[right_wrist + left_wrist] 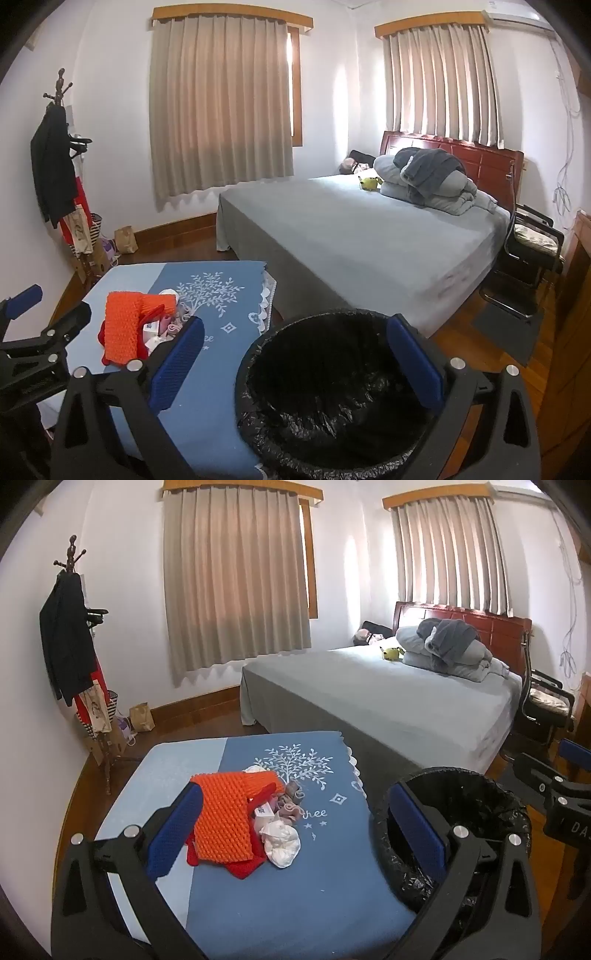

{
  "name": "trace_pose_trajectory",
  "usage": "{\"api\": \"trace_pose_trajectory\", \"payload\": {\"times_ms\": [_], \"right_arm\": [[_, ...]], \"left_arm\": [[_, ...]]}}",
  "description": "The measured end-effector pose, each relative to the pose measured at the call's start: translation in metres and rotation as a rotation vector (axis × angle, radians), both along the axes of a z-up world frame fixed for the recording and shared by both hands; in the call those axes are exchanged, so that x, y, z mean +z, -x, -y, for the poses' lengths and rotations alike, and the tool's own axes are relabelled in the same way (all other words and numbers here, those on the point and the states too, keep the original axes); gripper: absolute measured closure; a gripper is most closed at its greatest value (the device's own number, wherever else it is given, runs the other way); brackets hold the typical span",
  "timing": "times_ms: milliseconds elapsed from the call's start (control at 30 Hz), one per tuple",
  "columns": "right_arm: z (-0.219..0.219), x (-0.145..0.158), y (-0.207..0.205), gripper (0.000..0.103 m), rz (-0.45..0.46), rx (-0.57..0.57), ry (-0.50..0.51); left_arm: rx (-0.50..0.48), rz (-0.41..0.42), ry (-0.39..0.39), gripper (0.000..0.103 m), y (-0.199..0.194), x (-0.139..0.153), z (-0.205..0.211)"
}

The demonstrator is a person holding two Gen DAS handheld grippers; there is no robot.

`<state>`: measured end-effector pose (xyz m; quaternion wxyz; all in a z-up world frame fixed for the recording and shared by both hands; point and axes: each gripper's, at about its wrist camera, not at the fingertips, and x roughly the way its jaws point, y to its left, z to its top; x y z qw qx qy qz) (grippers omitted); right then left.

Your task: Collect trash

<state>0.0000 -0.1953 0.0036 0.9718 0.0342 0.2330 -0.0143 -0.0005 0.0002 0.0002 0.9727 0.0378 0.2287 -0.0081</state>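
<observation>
Left wrist view: left gripper [295,834] is held above the table [332,893], fingers wide and empty, the trash pile [240,819] lying between and just beyond the tips. Pile noted: orange mesh [221,816] on top, red wrapper [240,869] beneath, crumpled tissue [282,840] at the near right, pinkish scraps [290,805] behind. Right wrist view: right gripper [295,373] is poised over the bin [332,417], fingers likewise wide, nothing held; the black liner looks empty as far as can be seen. Step judged to be the first pick. The tissue is best taken alone, from above, with the pads closed across its bulk; the mesh overlaps the wrapper and would likely drag it along. Cloth should be kept out of the pinch. Bin rim sits close beside the table's right edge, so a short sideways carry is judged enough. Open room is seen above table and bin; the bed [388,698] stands beyond, well apart.
</observation>
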Motion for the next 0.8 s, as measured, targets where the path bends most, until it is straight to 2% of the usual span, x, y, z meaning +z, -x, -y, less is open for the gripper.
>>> {"api": "trace_pose_trajectory", "payload": {"times_ms": [800], "right_arm": [[0.0010, -0.0019, -0.0026, 0.006, -0.009, -0.003, -0.001]], "left_arm": [[0.003, 0.002, -0.005, 0.005, 0.0023, 0.0019, -0.0074]]}}
